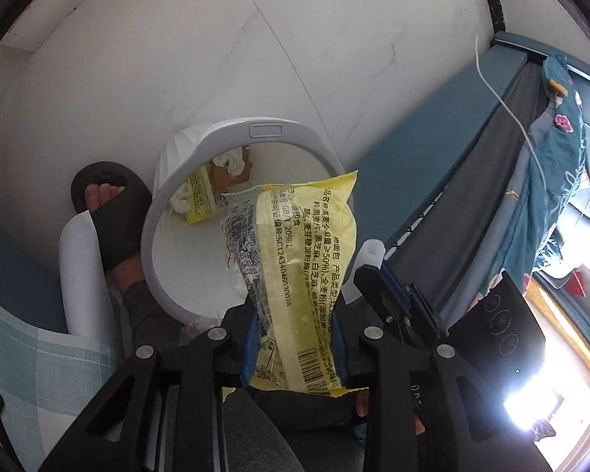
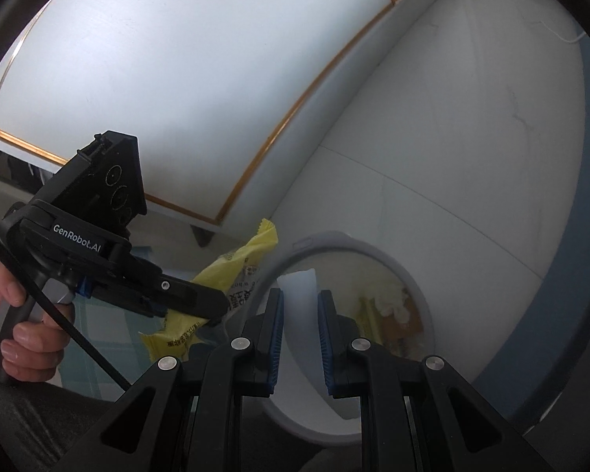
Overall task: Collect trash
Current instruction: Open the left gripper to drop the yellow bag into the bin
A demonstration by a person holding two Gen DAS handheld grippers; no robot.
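Observation:
My left gripper (image 1: pixel 295 314) is shut on a yellow printed food wrapper (image 1: pixel 306 244), which stands up between the blue pads over the near rim of the bin. The round bin (image 1: pixel 267 130) has a grey rim and a white liner. Inside it lie another yellow wrapper (image 1: pixel 200 196), crumpled tissues and a piece of cardboard. My right gripper (image 2: pixel 301 295) points down into the bin (image 2: pixel 413 275), shut on a small white plastic piece (image 2: pixel 299 285). In the right wrist view the left gripper (image 2: pixel 216 306) holds the yellow wrapper (image 2: pixel 247 251) beside the bin's left rim.
A foot in a black slipper (image 1: pixel 110 212) stands left of the bin, next to a white roll (image 1: pixel 82 275). A blue bed frame with dark bedding (image 1: pixel 472 181) and a white cable (image 1: pixel 503 106) lie to the right. A white cabinet with gold trim (image 2: pixel 177 78) stands behind.

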